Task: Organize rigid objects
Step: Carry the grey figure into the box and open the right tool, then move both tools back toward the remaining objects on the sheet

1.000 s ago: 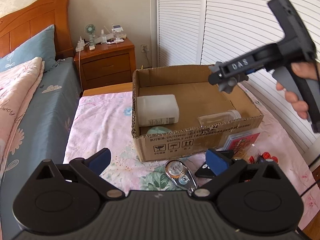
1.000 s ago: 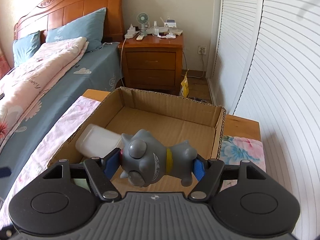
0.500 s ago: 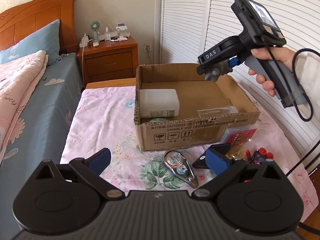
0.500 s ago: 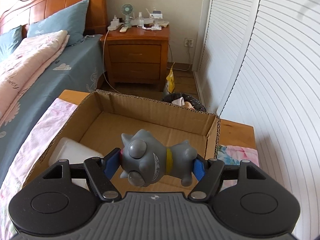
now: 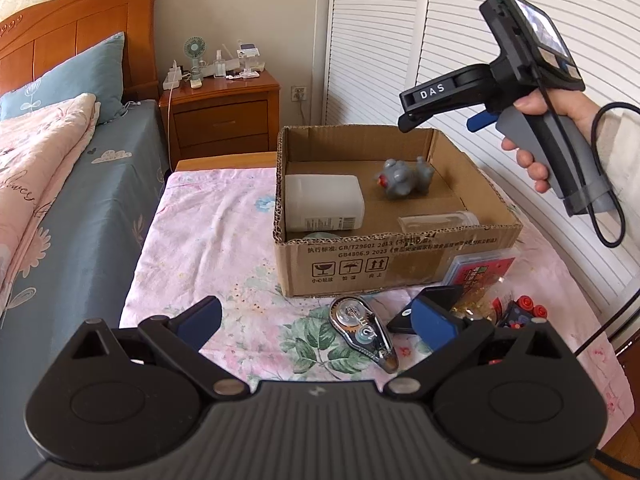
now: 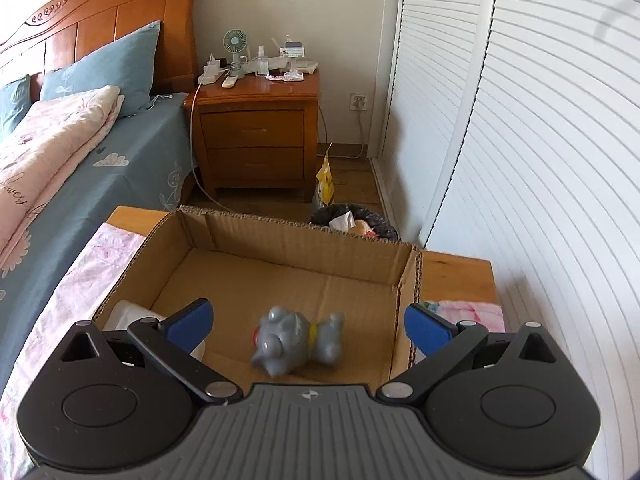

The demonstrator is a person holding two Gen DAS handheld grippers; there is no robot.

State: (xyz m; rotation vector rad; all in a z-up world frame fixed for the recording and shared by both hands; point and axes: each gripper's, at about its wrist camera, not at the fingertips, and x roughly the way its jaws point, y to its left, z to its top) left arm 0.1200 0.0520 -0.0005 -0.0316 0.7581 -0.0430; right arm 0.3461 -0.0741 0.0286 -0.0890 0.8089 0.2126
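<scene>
inside the cardboard box (image 5: pixel 392 264), far right part of its floor, the grey toy figure (image 5: pixel 404 179) now lies loose and blurred, seemingly mid-tumble; half a second ago it was pinched between the pads of the right gripper (image 6: pixel 308 326). that gripper now stands wide with nothing between its blue pads, hovering above the box's near wall, toy (image 6: pixel 298 340) below and apart from it. judged: this item is delivered, the right hand is free for the next pick.

left to right in the left wrist view: the left gripper (image 5: pixel 316 320) is wide and empty, low over the floral cloth (image 5: pixel 216 240), unchanged in spread from a second ago. white plastic bottle (image 5: pixel 324 202) lies at the box's left side with a small printed label, too small to read. toy to its right, further back. clear container (image 5: pixel 438 222) lies against the near wall on the right.

writing: box front reads "gb/t29601 2013" and "gb4806.9 2023" with chinese text, plus fragile, keep-dry and this-way-up symbols. correction tape dispenser (image 5: pixel 364 332) in front of the box shows "12m". right gripper body (image 5: pixel 440 90) says "das". red card pack (image 5: pixel 478 272) near right has print, not legible.

left outside, judged: tape dispenser, black case (image 5: pixel 436 300), card pack, red bits (image 5: pixel 528 308).
</scene>
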